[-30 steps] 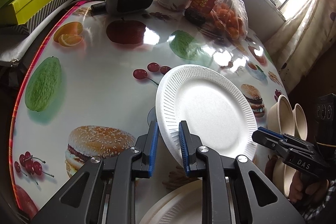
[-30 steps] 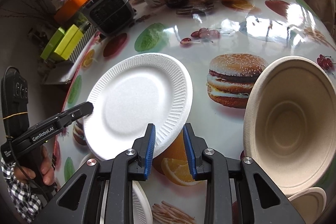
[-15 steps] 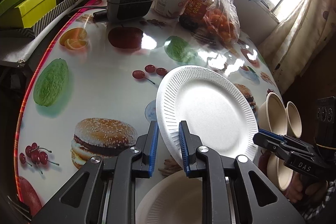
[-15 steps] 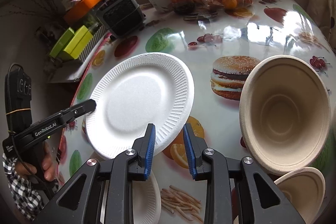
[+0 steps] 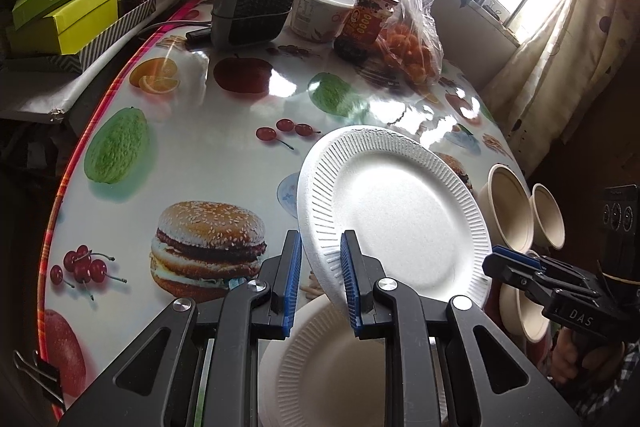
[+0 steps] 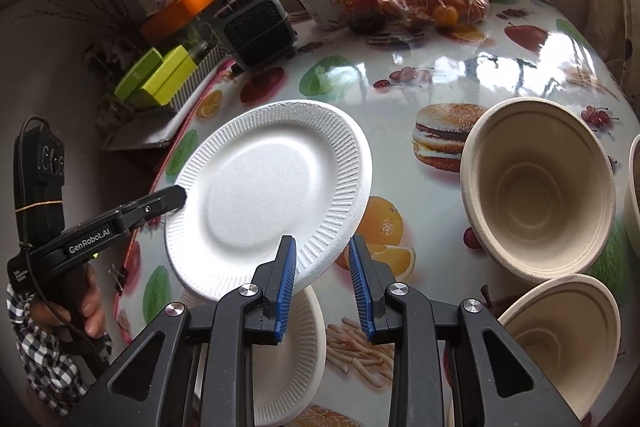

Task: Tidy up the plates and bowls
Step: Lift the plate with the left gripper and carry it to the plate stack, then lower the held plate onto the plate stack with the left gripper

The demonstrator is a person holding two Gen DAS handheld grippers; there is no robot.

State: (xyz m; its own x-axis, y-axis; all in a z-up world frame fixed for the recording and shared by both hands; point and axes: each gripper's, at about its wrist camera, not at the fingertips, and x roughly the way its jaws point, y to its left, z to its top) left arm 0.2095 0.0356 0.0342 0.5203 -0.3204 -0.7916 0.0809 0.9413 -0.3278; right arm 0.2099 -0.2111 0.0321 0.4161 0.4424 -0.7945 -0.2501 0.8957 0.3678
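Observation:
My left gripper (image 5: 319, 281) is shut on the rim of a white ribbed paper plate (image 5: 396, 215) and holds it tilted above the table; the plate also shows in the right wrist view (image 6: 268, 195). A second white plate (image 5: 324, 367) lies flat on the table below it. My right gripper (image 6: 322, 285) is open and empty, just right of the held plate's near edge. Beige bowls stand to the right: a large one (image 6: 536, 183) and a smaller one (image 6: 560, 335), tilted toward the camera.
The round table (image 5: 224, 131) has a glossy fruit-and-burger cloth. At its far side stand a grey heater (image 5: 252, 7), a white tub (image 5: 320, 11), a red jar (image 5: 366, 21) and a bag of oranges (image 5: 412, 51). Green boxes (image 5: 60, 11) sit off the left edge.
Both grippers have pulled back and up from the table. The held plate has risen with the left gripper, and the lower plate shows more. The right gripper's jaws look slightly wider.

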